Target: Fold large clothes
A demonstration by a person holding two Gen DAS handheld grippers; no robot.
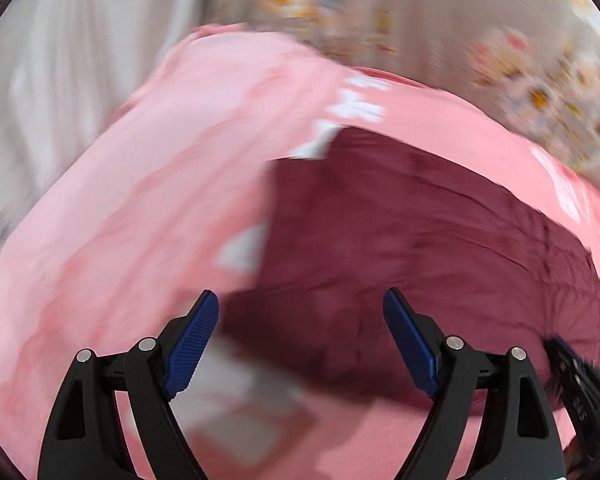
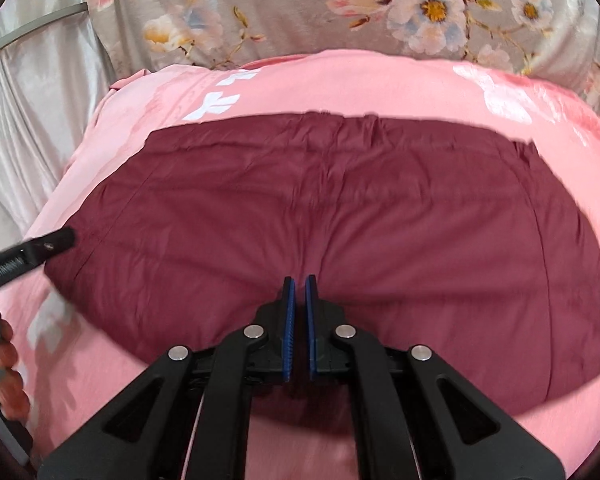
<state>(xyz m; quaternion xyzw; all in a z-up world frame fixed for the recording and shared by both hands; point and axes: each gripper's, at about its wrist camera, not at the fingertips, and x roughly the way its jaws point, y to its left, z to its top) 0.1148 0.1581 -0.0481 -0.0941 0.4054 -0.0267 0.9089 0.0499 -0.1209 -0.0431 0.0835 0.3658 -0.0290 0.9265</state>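
A dark maroon garment [image 2: 340,220] lies spread flat on a pink sheet [image 2: 340,80] with white prints. In the left wrist view the garment [image 1: 420,240] fills the right half, blurred by motion. My left gripper [image 1: 300,304] is open and empty, hovering over the garment's left edge. My right gripper [image 2: 299,284] is shut with nothing between its pads, above the garment's near middle. The left gripper's tip also shows in the right wrist view [image 2: 56,240] at the garment's left edge. The right gripper shows at the left wrist view's right edge [image 1: 580,380].
A grey floral bedcover [image 2: 300,8] lies beyond the pink sheet. A shiny white curtain [image 2: 40,100] hangs at the left. The person's hand [image 2: 8,376] holds the left gripper's handle at the lower left.
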